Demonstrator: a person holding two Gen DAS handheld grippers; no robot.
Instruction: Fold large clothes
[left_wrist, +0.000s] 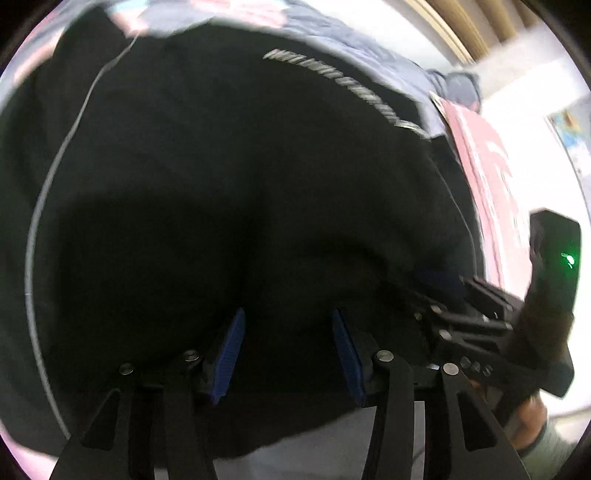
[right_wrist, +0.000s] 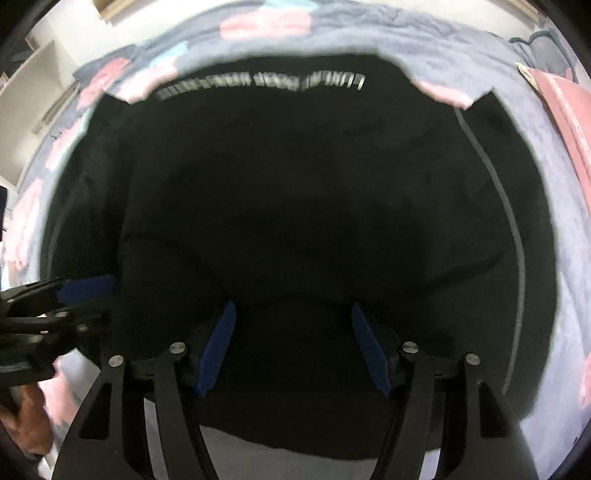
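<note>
A large black garment (left_wrist: 221, 177) with silver lettering (left_wrist: 354, 88) and a thin grey side stripe lies spread on a bed; it also fills the right wrist view (right_wrist: 295, 184). My left gripper (left_wrist: 288, 314) is open, its blue pads apart just over the garment's near edge. My right gripper (right_wrist: 293, 308) is open too, its blue pads apart over the near edge. The right gripper shows at the right of the left wrist view (left_wrist: 443, 280). The left gripper shows at the left of the right wrist view (right_wrist: 85, 288).
The bed has a grey-blue cover with pink patches (right_wrist: 258, 26). A pink cloth or pillow (left_wrist: 491, 173) lies at the bed's right side. White walls and a wooden frame stand behind the bed. The near strip of the bed (right_wrist: 236, 458) is pale.
</note>
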